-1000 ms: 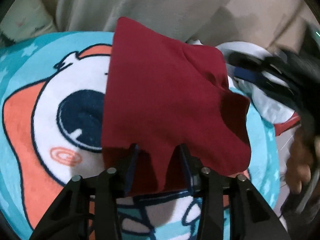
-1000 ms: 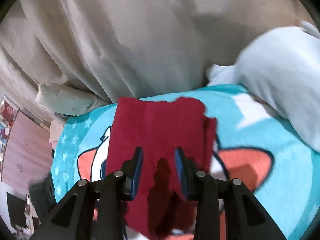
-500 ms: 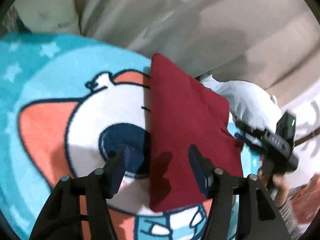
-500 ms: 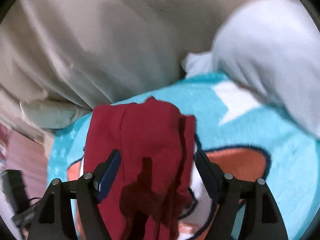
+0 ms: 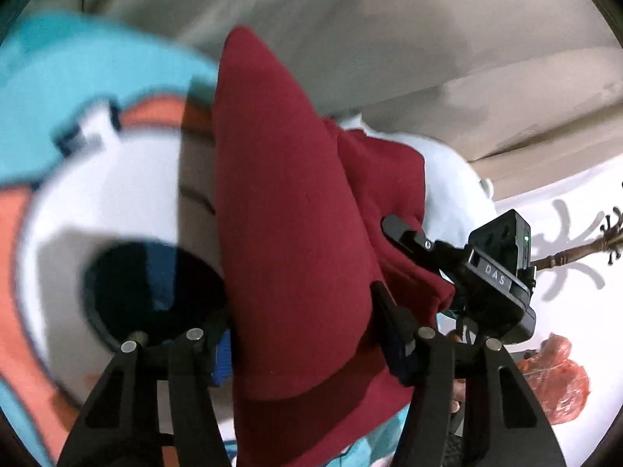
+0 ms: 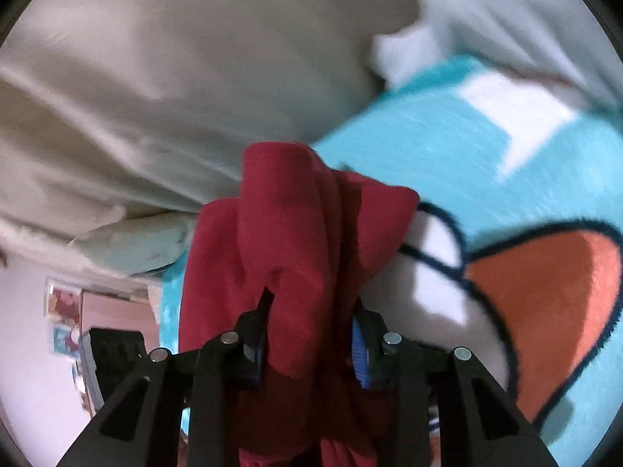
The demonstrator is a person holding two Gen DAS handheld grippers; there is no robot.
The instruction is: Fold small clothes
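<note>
A dark red garment (image 5: 288, 233) is bunched up above the teal cartoon blanket (image 5: 97, 179). It lies between the wide-spread fingers of my left gripper (image 5: 307, 330), which is open around the cloth. In the right wrist view the garment (image 6: 296, 241) hangs in thick folds between the fingers of my right gripper (image 6: 311, 334); the jaws stand partly apart with cloth filling the gap, and whether they pinch it is unclear. My right gripper also shows in the left wrist view (image 5: 405, 233), touching the garment's right side.
A white pillow (image 6: 506, 11) lies at the blanket's (image 6: 486, 155) far right. Beige bedding (image 6: 175, 78) lies behind. A pale cushion (image 6: 136, 245) sits at the blanket's left edge. An orange-red plastic bag (image 5: 557, 381) lies on the floor at right.
The garment lay flat folded on the blanket; now it is gathered and lifted into thick folds. Both grippers have moved in around it, and the right jaws have narrowed.
</note>
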